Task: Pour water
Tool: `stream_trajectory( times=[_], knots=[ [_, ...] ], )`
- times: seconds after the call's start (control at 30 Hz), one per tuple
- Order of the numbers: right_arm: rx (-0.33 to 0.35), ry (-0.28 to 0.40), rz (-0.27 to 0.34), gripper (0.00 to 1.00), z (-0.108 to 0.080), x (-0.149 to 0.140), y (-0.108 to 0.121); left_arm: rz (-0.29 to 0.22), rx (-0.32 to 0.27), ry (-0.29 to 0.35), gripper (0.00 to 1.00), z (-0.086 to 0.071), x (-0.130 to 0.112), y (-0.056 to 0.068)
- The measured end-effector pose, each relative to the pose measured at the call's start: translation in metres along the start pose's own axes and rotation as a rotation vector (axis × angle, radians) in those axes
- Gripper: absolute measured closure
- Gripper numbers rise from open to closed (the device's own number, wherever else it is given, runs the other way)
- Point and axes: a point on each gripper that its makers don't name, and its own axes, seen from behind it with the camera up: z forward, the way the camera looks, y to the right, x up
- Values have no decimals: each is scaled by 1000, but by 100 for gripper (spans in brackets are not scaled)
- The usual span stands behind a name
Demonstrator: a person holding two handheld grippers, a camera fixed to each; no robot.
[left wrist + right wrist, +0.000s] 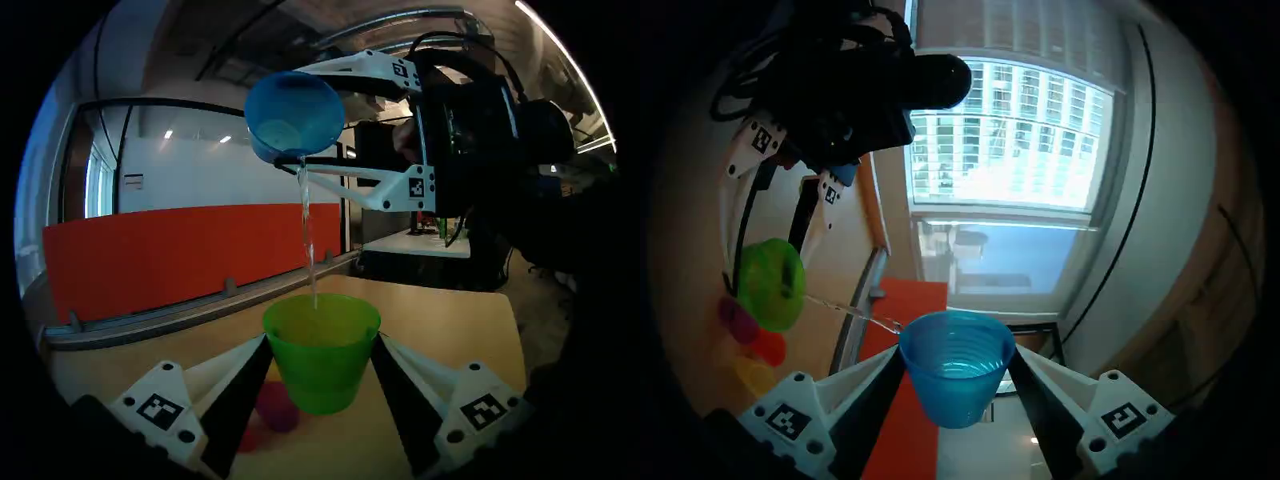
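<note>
Two cups, one in each of my grippers. My left gripper (320, 342) sits low and level over the wooden table (448, 320), its fingers pinching the green cup (322, 376) from both sides. The cup stands upright; I cannot tell whether its base touches the table.

My right gripper (956, 356) is raised above and beyond it, rolled onto its side. Both fingers are clamped on the blue cup (956, 388), which is tipped over with some water pooled inside. A thin stream of water (305, 232) falls from its lower lip into the green cup's open mouth. A hand (404, 138) grips the right gripper's black body.

Just beside the green cup, a purple cup (277, 406) sits on the table with something red (248, 438) next to it. The right gripper view adds a yellow one (752, 372) in that cluster. None of them lies under the stream. Past the table's far edge run a metal rail (200, 304) and an orange panel (184, 248). A bright window (1016, 136) lies beyond the blue cup.
</note>
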Motion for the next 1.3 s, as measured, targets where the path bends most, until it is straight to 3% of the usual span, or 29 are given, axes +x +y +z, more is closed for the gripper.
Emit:
stream_trajectory(
  times=[0.4,0.7,0.97,1.3],
  knots=[
    [-10,0,-79,10,1,5,4,-6,3,1,16,2,1,-2],
    [-10,6,-56,10,0,7,3,-5,2,0,16,0,1,-1],
    [-8,15,60,10,-5,6,2,-3,3,1,16,0,2,-1],
    [2,33,351,10,-12,8,-4,2,8,5,16,-2,4,-3]
  ],
)
